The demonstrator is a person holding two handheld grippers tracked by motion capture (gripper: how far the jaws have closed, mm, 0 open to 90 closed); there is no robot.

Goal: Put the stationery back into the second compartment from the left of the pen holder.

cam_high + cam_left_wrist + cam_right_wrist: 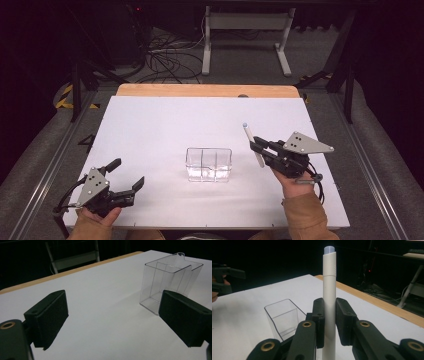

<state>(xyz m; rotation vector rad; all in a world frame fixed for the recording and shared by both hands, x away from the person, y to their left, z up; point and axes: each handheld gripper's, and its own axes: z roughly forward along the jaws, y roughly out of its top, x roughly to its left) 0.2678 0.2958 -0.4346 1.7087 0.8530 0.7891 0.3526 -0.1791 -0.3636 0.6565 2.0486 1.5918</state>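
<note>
A clear plastic box (209, 164) with an inner divider stands in the middle of the white table (165, 125). To its right my right gripper (257, 146) is shut on a white marker pen (252, 144), held above the table with its pale blue end up. In the right gripper view the pen (329, 287) rises upright between the pads, and the box (284, 317) sits lower left. My left gripper (130, 173) hovers at the table's front left, open, with nothing between its jaws. In the left gripper view the box (170, 280) stands ahead to the right, partly behind the right jaw.
A wooden strip (205, 90) edges the table's far side. Beyond it on the floor lie cables (165, 60) and a white desk frame (245, 35). Metal rails run along both sides of the table.
</note>
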